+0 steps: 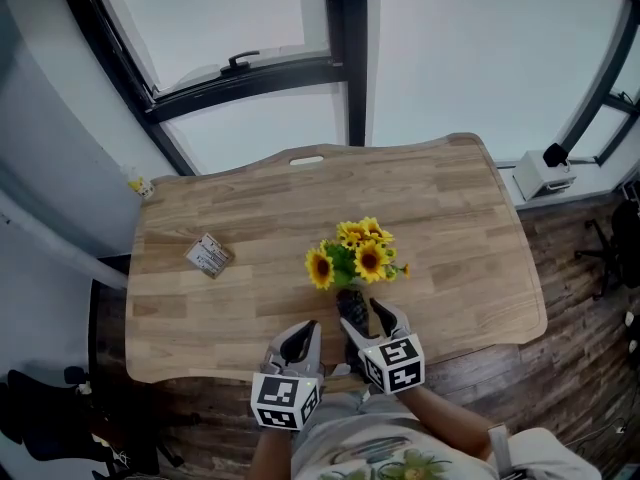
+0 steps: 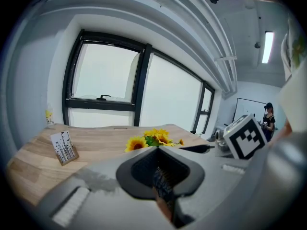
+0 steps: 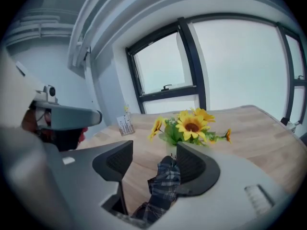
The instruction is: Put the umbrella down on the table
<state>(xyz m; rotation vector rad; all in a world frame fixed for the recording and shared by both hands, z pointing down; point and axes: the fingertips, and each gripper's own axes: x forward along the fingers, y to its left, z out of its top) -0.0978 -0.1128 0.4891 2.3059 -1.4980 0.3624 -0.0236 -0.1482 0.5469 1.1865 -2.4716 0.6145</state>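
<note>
The umbrella (image 1: 351,308) is a folded dark plaid one, held over the near edge of the wooden table (image 1: 460,228). My left gripper (image 1: 303,338) is shut on its lower end; in the left gripper view the plaid cloth (image 2: 163,183) is pinched between the closed pads. My right gripper (image 1: 368,320) stands open around the umbrella's upper part. In the right gripper view the plaid cloth (image 3: 165,178) leans on the right-hand pad (image 3: 192,166), while the other pad (image 3: 119,160) is well apart from it. The two grippers are side by side, close together.
A small vase of sunflowers (image 1: 357,251) stands on the table just beyond the grippers. A small printed card (image 1: 208,255) stands at the table's left. A white box (image 1: 543,173) sits on the sill at the right, and windows run behind the table.
</note>
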